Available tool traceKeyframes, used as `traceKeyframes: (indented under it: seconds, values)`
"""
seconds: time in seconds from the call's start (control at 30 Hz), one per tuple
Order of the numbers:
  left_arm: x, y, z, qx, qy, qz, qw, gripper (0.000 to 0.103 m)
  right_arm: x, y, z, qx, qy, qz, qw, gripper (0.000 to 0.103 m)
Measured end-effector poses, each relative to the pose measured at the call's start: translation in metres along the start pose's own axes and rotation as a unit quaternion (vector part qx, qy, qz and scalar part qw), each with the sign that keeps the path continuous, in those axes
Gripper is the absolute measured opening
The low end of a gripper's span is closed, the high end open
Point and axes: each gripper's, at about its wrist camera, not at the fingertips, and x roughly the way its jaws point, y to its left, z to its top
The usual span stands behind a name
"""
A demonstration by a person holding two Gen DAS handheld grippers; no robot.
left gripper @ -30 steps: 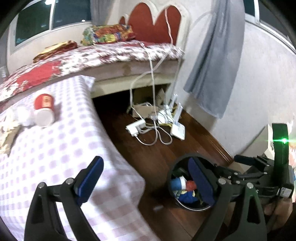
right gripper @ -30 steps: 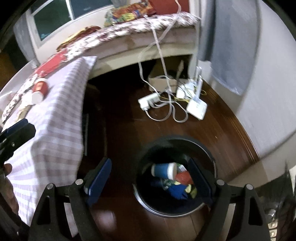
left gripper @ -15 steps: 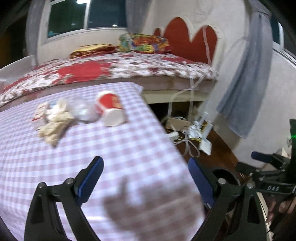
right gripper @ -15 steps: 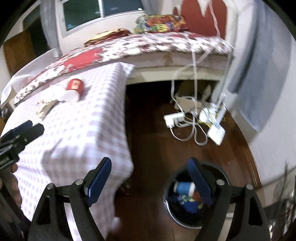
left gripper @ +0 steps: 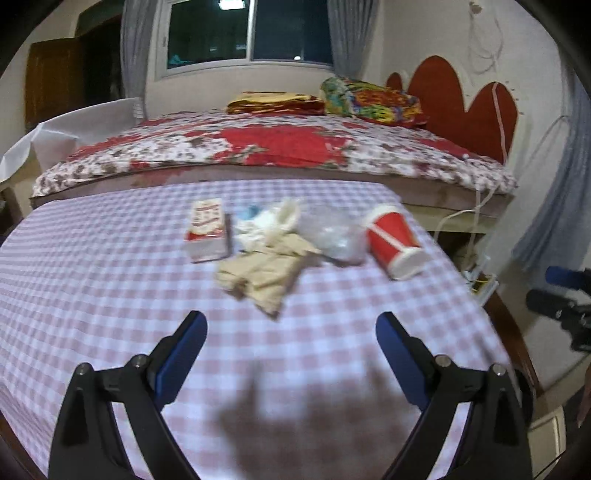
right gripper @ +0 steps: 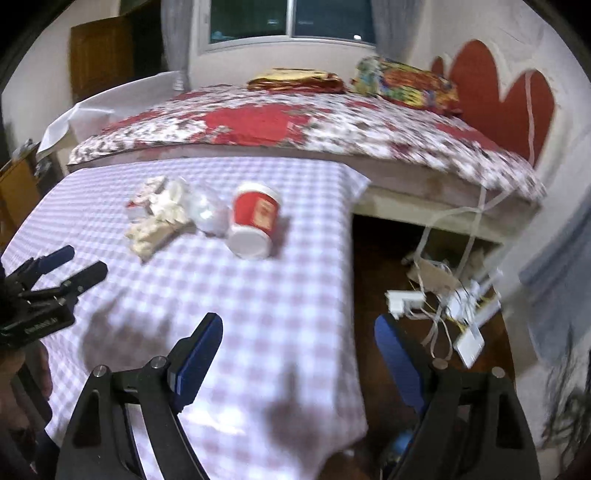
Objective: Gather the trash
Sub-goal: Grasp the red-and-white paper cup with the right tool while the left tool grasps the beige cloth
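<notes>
Both grippers tilting down over the checked table (left gripper: 92,266), left gripper (left gripper: 291,332) and right gripper (right gripper: 299,336) gaping wide, gripping nothing.

A home bedroom, a bed (left gripper: 280,155) with a floral red-and-white cover, a red scalloped headboard (left gripper: 458,107) at its right end, folded bedding (left gripper: 369,99) beside the headboard, a curtained window (left gripper: 247,33) behind the bed, a checked-cloth tabletop (left gripper: 110,280) in front of the bed.

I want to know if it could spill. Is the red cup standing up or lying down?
Lying down. The red cup rests on its side on the checked tablecloth, beside the other trash.
</notes>
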Motion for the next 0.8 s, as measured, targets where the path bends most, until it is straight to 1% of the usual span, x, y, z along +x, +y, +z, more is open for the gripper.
traceKeyframes:
  seconds: [0.1, 0.2, 0.3, 0.57, 0.67, 0.8]
  values:
    - [0.017, 0.018, 0.004, -0.006, 0.009, 0.011, 0.9999, 0.094, 0.015, 0.01, 0.016, -0.003, -0.001, 0.014, 1.0, 0.086]
    - [0.03, 0.027, 0.005, -0.006, 0.015, 0.018, 0.9997, 0.094, 0.029, 0.021, 0.028, -0.012, 0.0, 0.017, 1.0, 0.086]
    - [0.048, 0.033, 0.01, -0.003, 0.023, 0.021, 0.9995, 0.094, 0.051, 0.028, 0.039, -0.015, 0.007, 0.021, 1.0, 0.086]
    - [0.091, 0.03, 0.02, 0.023, 0.041, 0.02, 0.9987, 0.094, 0.115, 0.034, 0.054, -0.022, 0.035, 0.028, 0.999, 0.086]
    - [0.102, 0.031, 0.026, 0.032, 0.042, 0.022, 0.9984, 0.094, 0.134, 0.036, 0.059, -0.025, 0.044, 0.029, 0.998, 0.086]
    - [0.114, 0.032, 0.031, 0.036, 0.051, 0.014, 0.9979, 0.094, 0.156, 0.035, 0.064, -0.023, 0.055, 0.03, 0.998, 0.086]
